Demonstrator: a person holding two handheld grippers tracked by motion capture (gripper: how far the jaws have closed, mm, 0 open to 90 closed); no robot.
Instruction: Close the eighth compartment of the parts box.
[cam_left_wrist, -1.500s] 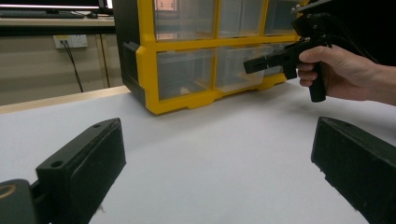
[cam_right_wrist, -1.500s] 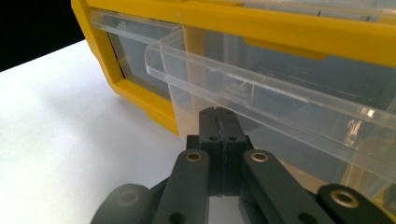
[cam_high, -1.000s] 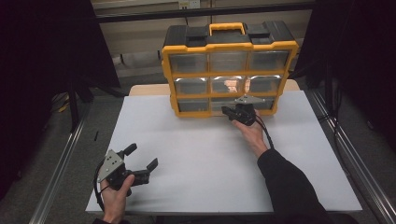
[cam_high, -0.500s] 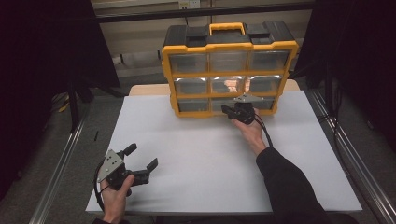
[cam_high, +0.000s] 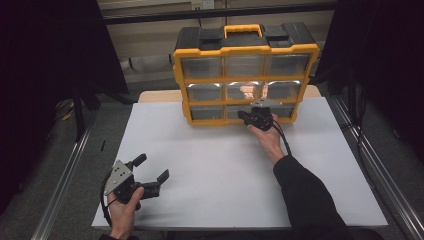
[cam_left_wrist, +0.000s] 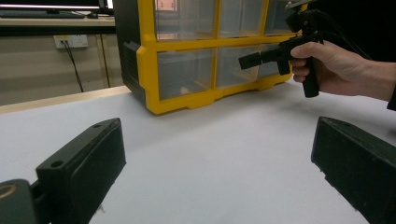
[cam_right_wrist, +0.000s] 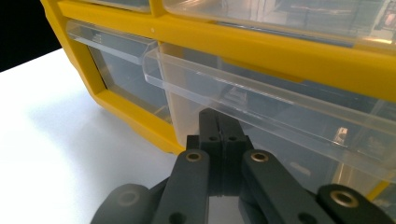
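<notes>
The yellow organizer box (cam_high: 245, 75) stands upright at the far edge of the white tabletop (cam_high: 220, 170), with wide bare surface in front of it and to both sides. It has nine clear drawers, three rows of three. The right gripper (cam_high: 256, 119), jaws pressed together with nothing between them, sits right under the lip of the bottom middle drawer (cam_right_wrist: 261, 107), which sticks out slightly. The left gripper (cam_high: 150, 172) rests near the front left corner, jaws apart and holding nothing, well away from the box.
</notes>
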